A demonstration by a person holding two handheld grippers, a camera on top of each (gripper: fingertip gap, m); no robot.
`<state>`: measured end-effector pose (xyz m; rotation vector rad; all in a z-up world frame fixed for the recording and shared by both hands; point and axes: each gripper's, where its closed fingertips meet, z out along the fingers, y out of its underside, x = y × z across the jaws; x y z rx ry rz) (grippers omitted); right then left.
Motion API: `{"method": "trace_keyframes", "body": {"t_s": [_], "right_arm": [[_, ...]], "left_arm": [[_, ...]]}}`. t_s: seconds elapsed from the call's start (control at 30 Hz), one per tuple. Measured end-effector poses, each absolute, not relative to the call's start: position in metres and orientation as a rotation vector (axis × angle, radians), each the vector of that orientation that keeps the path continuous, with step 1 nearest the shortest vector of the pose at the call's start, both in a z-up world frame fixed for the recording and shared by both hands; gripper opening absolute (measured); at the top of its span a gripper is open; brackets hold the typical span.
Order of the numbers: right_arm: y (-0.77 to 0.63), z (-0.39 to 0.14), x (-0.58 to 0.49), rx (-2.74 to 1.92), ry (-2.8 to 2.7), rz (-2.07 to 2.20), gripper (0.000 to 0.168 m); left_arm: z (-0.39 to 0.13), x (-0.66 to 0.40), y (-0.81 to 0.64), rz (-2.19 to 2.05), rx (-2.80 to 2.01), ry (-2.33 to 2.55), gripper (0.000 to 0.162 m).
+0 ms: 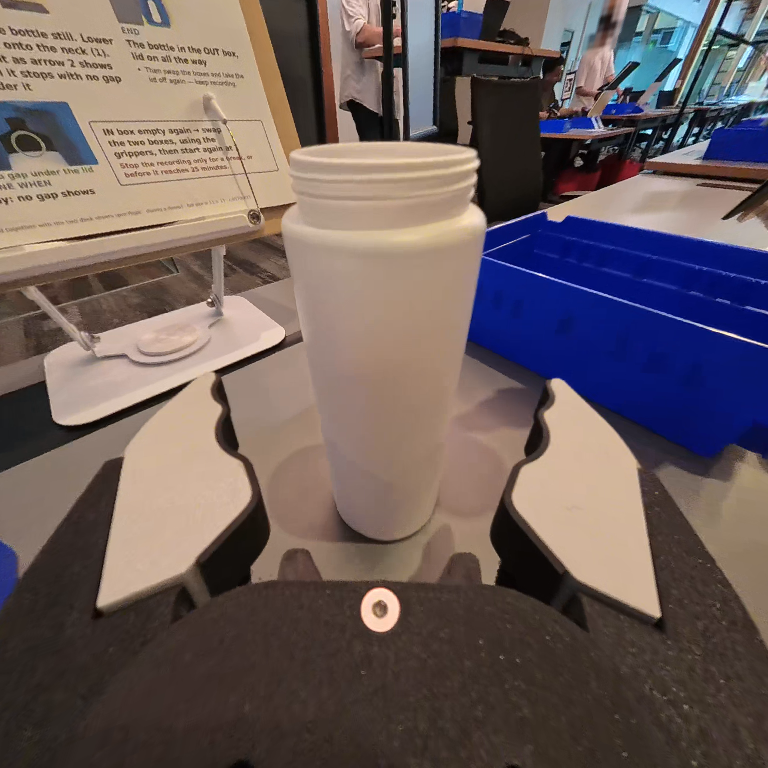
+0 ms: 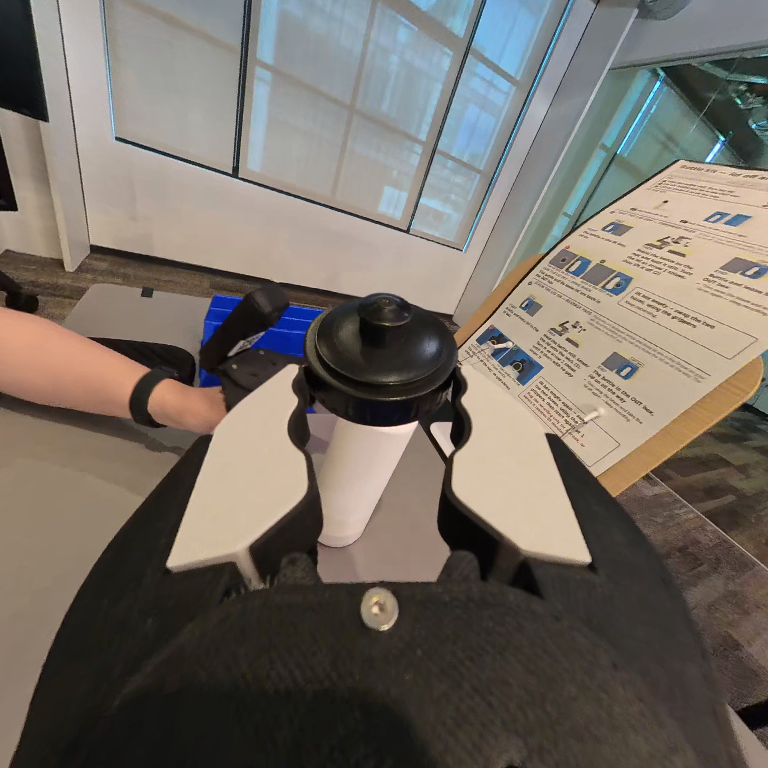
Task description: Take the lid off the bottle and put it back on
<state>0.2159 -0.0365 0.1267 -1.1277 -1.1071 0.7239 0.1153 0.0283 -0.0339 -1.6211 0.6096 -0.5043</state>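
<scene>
Left wrist view: white bottle [image 1: 384, 332] stands upright on the table [image 1: 685, 498], uncapped, between the left gripper's [image 1: 380, 399] open jaws. Above the bottle, the right gripper's [image 2: 378, 386] jaws clamp the black lid [image 2: 380, 357].

We see even, bright indoor light. Soft overlapping shadows ring the bottle [image 1: 384, 332] on the glossy table [image 1: 274, 419]. The window [image 2: 291, 104] glows pale. Straight edges bow toward the corners, and the far room blurs slightly.
</scene>
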Motion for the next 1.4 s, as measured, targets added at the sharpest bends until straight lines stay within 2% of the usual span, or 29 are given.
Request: {"method": "trace_keyframes", "body": {"t_s": [0.23, 0.47, 0.63, 0.8, 0.87, 1.4], "right_arm": [[-0.033, 0.126, 0.218, -1.135, -1.105, 0.718, 0.068], [-0.027, 0.121, 0.220, -1.158, -1.102, 0.715, 0.068], [-0.024, 0.117, 0.218, -1.174, -1.107, 0.714, 0.068], [-0.020, 0.111, 0.216, -1.190, -1.114, 0.716, 0.068], [-0.019, 0.108, 0.214, -1.200, -1.118, 0.717, 0.068], [-0.030, 0.060, 0.156, -1.359, -1.239, 0.924, 0.068]], "left_arm": [[-0.042, 0.122, 0.047, -0.612, -1.614, 0.631, 0.124], [-0.052, 0.131, 0.052, -0.619, -1.607, 0.698, 0.123], [-0.049, 0.136, 0.050, -0.669, -1.581, 0.713, 0.101], [-0.049, 0.144, 0.051, -0.710, -1.584, 0.714, 0.104], [-0.048, 0.147, 0.049, -0.723, -1.574, 0.717, 0.094], [-0.052, 0.157, -0.021, -0.806, -1.574, 0.932, 0.093]]}}
